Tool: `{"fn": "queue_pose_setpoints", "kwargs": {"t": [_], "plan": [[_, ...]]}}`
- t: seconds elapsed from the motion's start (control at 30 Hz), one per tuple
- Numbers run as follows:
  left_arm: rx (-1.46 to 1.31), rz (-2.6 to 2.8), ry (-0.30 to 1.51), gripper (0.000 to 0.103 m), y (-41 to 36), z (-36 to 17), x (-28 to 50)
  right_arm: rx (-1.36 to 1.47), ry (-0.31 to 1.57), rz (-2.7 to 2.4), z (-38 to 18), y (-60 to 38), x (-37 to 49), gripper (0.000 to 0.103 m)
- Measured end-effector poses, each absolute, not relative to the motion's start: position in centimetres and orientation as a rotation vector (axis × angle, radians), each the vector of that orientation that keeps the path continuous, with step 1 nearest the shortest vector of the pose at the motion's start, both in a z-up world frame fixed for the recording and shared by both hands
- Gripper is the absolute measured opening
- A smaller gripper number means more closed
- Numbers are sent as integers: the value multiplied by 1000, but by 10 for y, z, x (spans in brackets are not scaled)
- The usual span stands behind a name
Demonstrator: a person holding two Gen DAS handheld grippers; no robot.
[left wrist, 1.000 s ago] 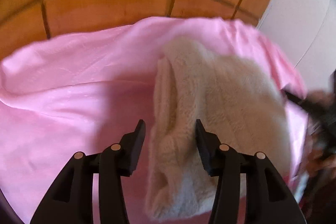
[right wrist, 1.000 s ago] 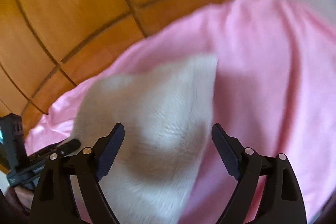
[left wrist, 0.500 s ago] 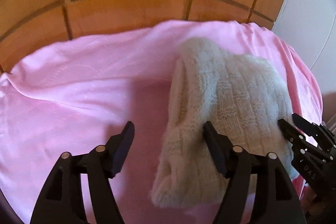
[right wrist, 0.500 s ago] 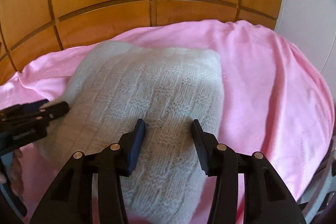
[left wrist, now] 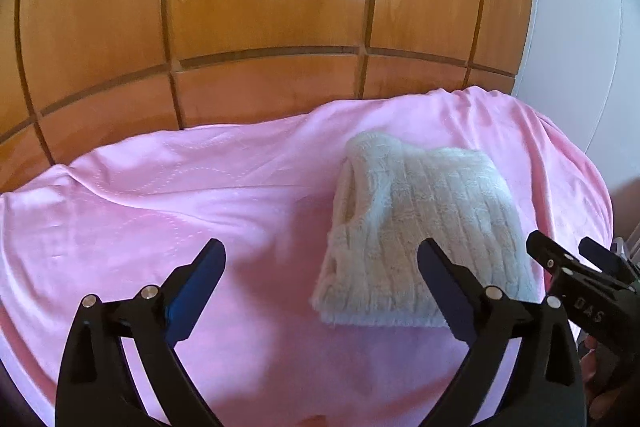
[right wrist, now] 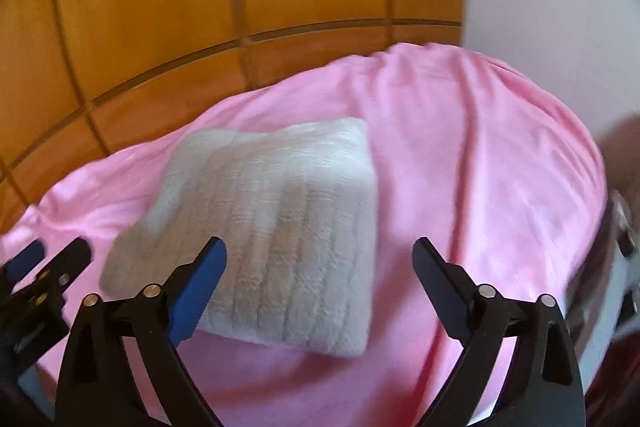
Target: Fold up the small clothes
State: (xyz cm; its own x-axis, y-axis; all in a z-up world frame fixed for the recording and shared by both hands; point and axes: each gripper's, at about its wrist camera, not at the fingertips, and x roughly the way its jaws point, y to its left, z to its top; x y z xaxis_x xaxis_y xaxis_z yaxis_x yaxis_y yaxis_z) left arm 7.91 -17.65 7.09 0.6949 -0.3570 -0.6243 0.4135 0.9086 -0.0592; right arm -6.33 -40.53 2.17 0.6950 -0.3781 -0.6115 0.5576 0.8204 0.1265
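A cream knitted garment [left wrist: 420, 227] lies folded into a thick rectangle on the pink cloth [left wrist: 160, 195]. It also shows in the right wrist view [right wrist: 272, 227]. My left gripper [left wrist: 320, 259] is open and empty, held above the cloth just in front of the garment's left edge. My right gripper [right wrist: 318, 259] is open and empty, held above the garment's near right corner. The right gripper's fingers [left wrist: 560, 263] show at the right edge of the left wrist view. The left gripper's fingers [right wrist: 60, 263] show at the left edge of the right wrist view.
The pink cloth covers a rounded table, whose far edge meets a wooden panelled wall [left wrist: 280, 7]. A white wall [left wrist: 580, 27] stands at the right. The cloth's right edge [right wrist: 592, 187] drops off close to the garment.
Both grippers have opened wide and pulled back and up from the garment. The garment now lies free, folded, on the cloth.
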Motion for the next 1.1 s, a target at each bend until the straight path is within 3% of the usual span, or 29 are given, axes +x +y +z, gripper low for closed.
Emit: {"fn": "queue_pose_setpoints", "kwargs": {"t": [0.2, 1.1], "plan": [[72, -412, 647, 100, -163, 80, 61, 281, 587, -565, 17, -381, -79, 98], [37, -262, 647, 101, -148, 71, 53, 241, 556, -560, 20, -356, -84, 99]]}}
